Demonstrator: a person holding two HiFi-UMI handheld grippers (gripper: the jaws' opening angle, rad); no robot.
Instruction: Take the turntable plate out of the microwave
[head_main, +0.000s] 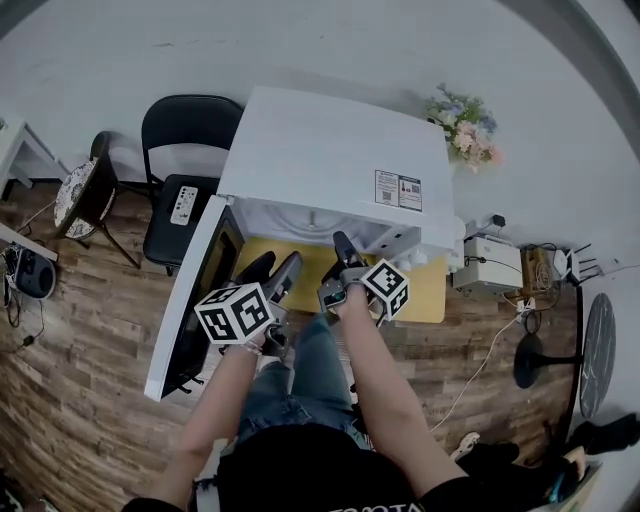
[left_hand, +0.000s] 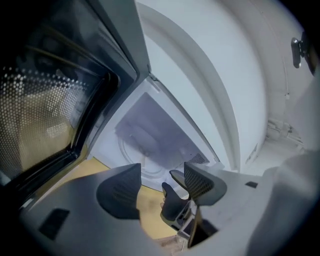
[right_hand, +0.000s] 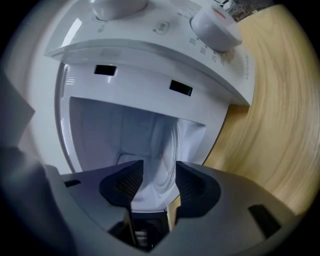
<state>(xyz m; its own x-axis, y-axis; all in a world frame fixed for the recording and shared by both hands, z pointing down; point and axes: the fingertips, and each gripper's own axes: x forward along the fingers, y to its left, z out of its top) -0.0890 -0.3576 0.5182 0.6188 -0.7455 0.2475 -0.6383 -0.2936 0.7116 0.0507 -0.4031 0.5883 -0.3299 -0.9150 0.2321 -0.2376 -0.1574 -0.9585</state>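
The desk (head_main: 428, 292) in front of me is a light wooden top. The white microwave (head_main: 330, 160) sits directly on it and covers most of it, leaving bare wood along its front and right.

We log a pale grey wall (head_main: 330, 40) across the far side and a dark wood-plank floor (head_main: 90, 330) below it. A black folding chair (head_main: 190, 150) stands near the wall, with a small round side table (head_main: 78, 192) left of it. The tabletop (head_main: 428, 292) is yellow wood. A bunch of flowers (head_main: 465, 125) sits at the right by the wall. A white cable (head_main: 482, 362) trails over the floor. The light is even and soft.
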